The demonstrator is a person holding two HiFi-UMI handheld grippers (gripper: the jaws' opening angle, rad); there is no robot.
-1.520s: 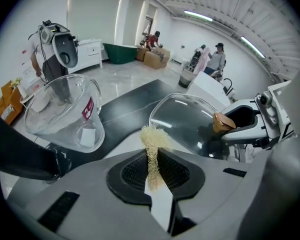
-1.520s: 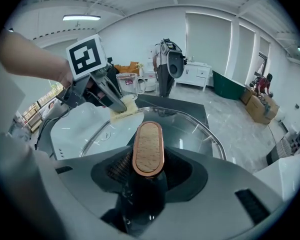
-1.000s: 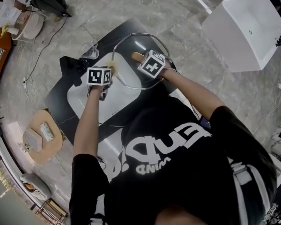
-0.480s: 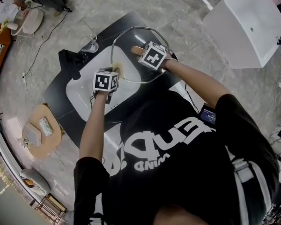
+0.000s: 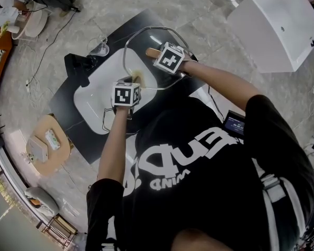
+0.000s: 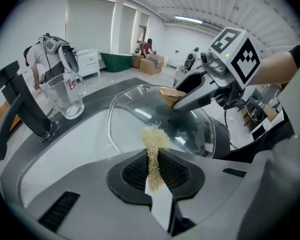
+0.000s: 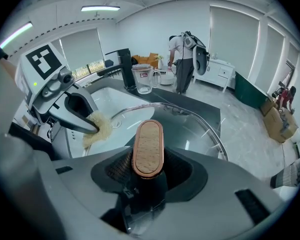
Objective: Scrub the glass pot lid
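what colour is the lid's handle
The handle is pale wood with a coppery rim, clearest in the right gripper view.

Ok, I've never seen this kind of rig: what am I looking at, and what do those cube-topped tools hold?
No robot here: a person holds a two-jaw gripper in each hand; the marker cubes are part of them. The overhead picture comes from a camera on the person's head, the other two from cameras riding on the grippers. The left gripper is shut on a fibrous scrubber. The right gripper is shut on the wooden handle of a glass pot lid, held over a white sink in a dark counter. A glass jug stands beside the black faucet.
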